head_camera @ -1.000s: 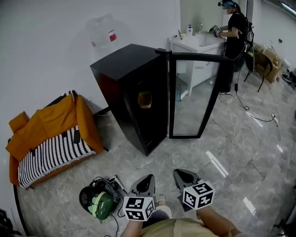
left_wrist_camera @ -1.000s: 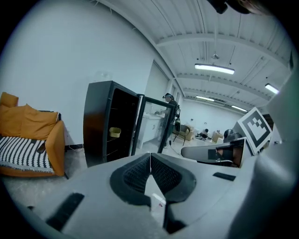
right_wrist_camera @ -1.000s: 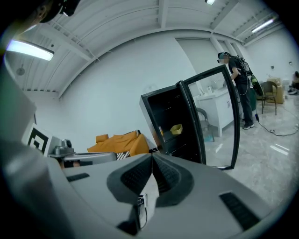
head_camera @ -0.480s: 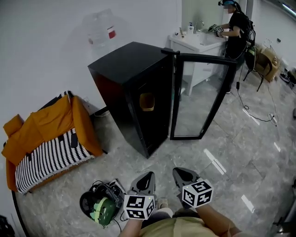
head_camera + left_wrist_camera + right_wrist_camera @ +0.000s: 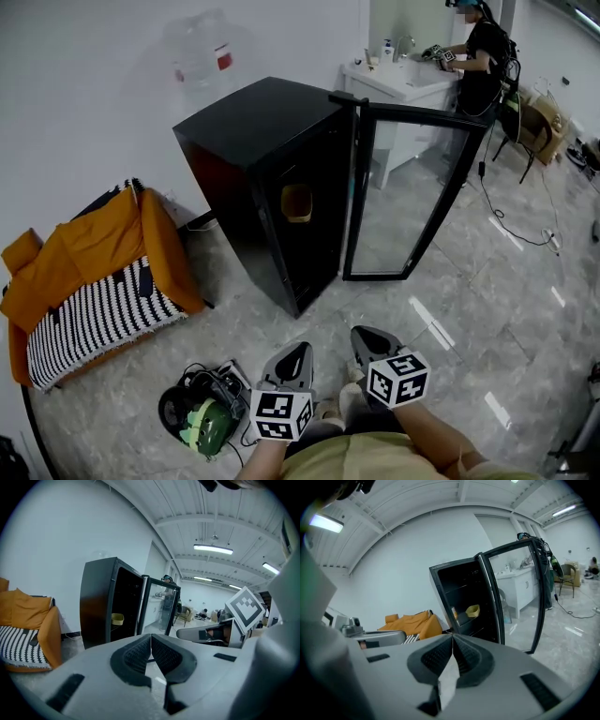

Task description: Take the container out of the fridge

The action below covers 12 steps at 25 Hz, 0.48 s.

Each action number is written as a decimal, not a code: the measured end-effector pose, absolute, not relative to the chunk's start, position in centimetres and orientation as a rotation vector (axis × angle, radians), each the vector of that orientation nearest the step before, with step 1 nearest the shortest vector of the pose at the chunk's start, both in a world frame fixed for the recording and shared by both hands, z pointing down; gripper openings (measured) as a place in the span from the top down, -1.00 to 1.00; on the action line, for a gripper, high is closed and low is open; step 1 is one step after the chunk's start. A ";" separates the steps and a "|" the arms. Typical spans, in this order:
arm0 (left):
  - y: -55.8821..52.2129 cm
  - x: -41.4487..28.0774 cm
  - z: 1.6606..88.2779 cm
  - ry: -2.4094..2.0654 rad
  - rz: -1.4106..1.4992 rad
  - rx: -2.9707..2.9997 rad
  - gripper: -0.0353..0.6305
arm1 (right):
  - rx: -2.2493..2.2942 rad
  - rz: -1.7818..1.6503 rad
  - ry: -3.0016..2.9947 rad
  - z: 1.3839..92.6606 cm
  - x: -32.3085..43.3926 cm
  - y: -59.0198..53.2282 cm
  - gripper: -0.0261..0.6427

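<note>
A black fridge (image 5: 262, 187) stands ahead with its glass door (image 5: 403, 197) swung open to the right. Inside on a shelf sits a small yellow container (image 5: 296, 202), also seen in the left gripper view (image 5: 116, 618) and the right gripper view (image 5: 472, 610). My left gripper (image 5: 293, 361) and right gripper (image 5: 366, 342) hang side by side low in the head view, well short of the fridge. Both are shut with nothing between the jaws; in the gripper views the left gripper (image 5: 150, 641) and right gripper (image 5: 452, 641) have their pads pressed together.
An orange cushion with a striped cloth (image 5: 89, 281) lies on the floor at the left. A green helmet and cables (image 5: 199, 414) lie near my feet. A person (image 5: 480, 56) stands at a white sink cabinet (image 5: 403, 89) behind the fridge door. A cable (image 5: 520, 225) runs over the tiles.
The view has shifted a little closer to the fridge. Both grippers stay shut and keep their place low in the frame.
</note>
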<state>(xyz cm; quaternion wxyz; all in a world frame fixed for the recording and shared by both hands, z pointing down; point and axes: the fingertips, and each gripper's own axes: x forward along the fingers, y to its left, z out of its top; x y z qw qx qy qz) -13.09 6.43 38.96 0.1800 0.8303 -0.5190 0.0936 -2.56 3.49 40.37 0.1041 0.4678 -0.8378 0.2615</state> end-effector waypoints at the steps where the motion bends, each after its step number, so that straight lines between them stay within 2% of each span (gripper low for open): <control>1: 6.1 -13.1 39.1 -1.475 0.269 2.344 0.82 | 1.379 0.772 -2.471 40.5 -2.5 2.9 0.84; 12: -1.5 -11.4 39.8 -1.569 0.238 2.285 0.82 | 1.291 0.754 -2.488 41.1 -2.2 -5.9 0.84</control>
